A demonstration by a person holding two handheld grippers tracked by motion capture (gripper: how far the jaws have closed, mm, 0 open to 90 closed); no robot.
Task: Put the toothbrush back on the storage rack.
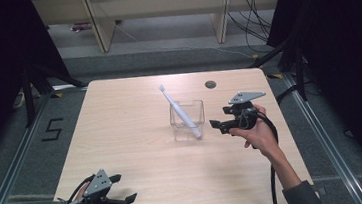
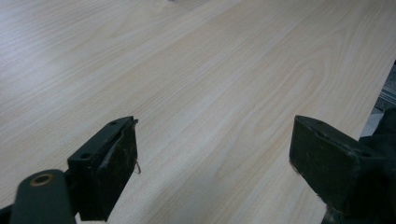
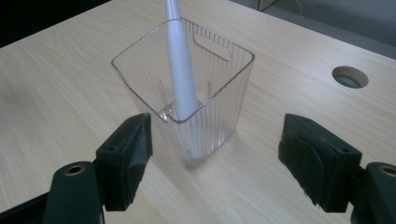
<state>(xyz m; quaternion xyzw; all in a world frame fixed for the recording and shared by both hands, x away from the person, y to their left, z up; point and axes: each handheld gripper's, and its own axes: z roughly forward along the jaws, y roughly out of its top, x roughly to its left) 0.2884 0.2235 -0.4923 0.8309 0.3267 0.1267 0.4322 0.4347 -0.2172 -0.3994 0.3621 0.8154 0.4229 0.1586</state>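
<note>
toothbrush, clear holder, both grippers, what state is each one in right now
toothbrush: standing in the holder, leaning, head up and sticking out past the rim
clear holder: upright on the table, open top, apart from both grippers
right gripper: open, nothing held, jaws facing the holder
left gripper: open, nothing held, bare table ahead of it
table: wooden top with a round cable hole

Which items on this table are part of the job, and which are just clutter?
In the job:
- white toothbrush, leaning in the bin
- clear plastic bin
- right hand-held gripper, open, facing the bin

Just there:
- left hand-held gripper, open at the near edge
- cable hole in the table
</note>
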